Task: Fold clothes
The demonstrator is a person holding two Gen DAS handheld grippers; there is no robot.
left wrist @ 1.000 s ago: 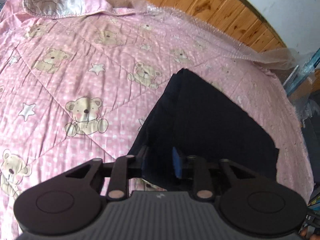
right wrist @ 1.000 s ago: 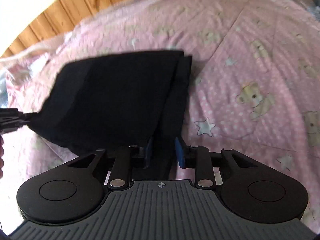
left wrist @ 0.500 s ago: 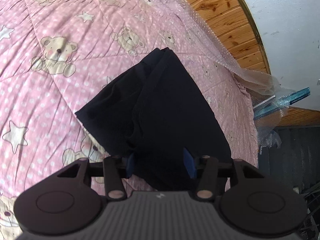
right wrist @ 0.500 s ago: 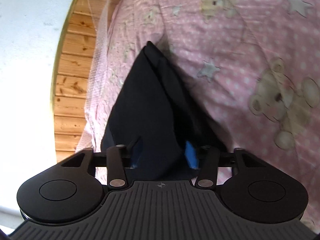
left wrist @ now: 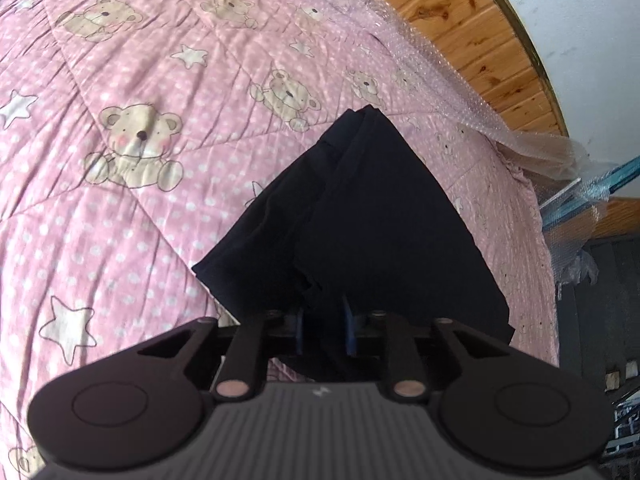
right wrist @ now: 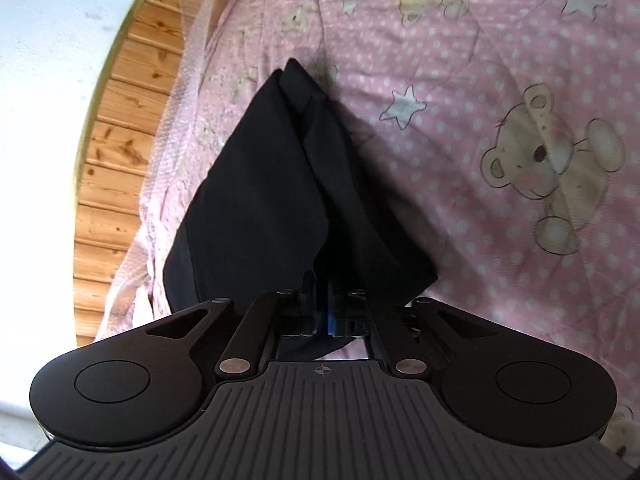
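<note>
A black folded garment (left wrist: 360,220) lies on the pink bear-print quilt (left wrist: 120,200) and rises toward both grippers. My left gripper (left wrist: 323,322) is shut on its near edge, the blue pads pressed into the cloth. In the right wrist view the same garment (right wrist: 272,192) runs up to my right gripper (right wrist: 320,304), which is shut on another part of its edge, jaws nearly together. The garment's far corner rests on the quilt (right wrist: 480,100).
A wooden headboard (left wrist: 460,28) with bubble wrap (left wrist: 460,92) runs along the quilt's far edge, under a white wall. The headboard also shows in the right wrist view (right wrist: 116,140). Dark furniture and clutter (left wrist: 592,280) stand past the bed's right side.
Both grippers have closed on the garment's edge; half a second ago their jaws stood wider around it. Both views have shifted and the cloth now hangs pulled toward the grippers.
</note>
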